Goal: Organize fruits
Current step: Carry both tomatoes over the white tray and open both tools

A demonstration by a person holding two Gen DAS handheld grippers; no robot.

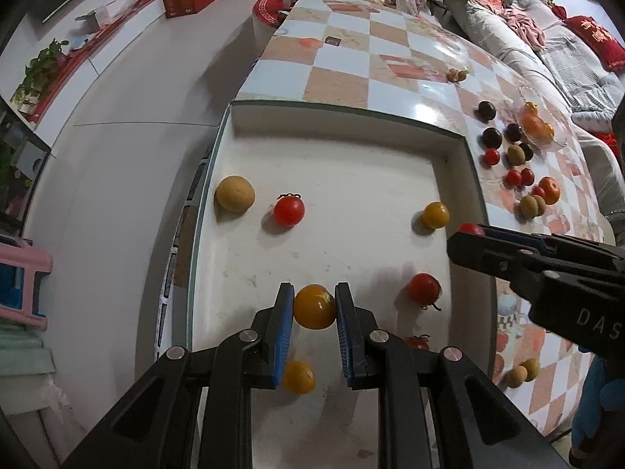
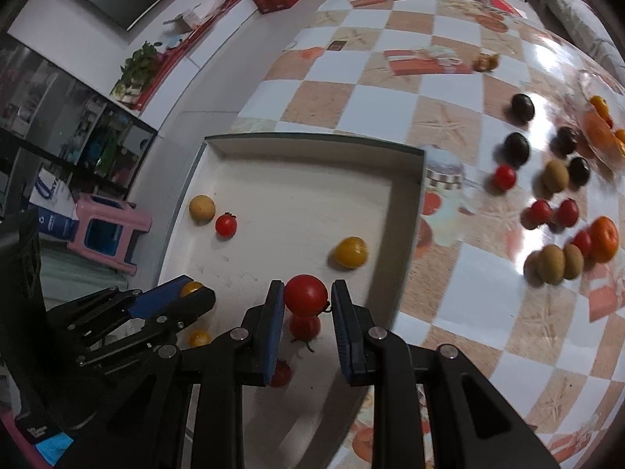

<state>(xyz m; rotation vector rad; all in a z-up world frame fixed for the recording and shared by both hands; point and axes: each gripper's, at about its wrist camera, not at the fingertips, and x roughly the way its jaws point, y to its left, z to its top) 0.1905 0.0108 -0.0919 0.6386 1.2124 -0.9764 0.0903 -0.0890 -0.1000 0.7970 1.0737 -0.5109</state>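
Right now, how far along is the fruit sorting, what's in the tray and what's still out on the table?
Done: several fruits lie in the white tray. In hand: the left hand-held gripper grips a yellow tomato and the right hand-held gripper a red tomato, both over the tray. Left: dark fruits, kiwis, red tomatoes and an orange remain on the checkered table.

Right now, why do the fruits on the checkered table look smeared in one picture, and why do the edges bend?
Right wrist view: the loose fruits on the checkered table are smeared by motion blur, with white glare patches on its glossy top. Left wrist view: sharper, fruits in the white tray cast soft shadows. Both views: the fisheye lens curves straight edges and darkens the corners.
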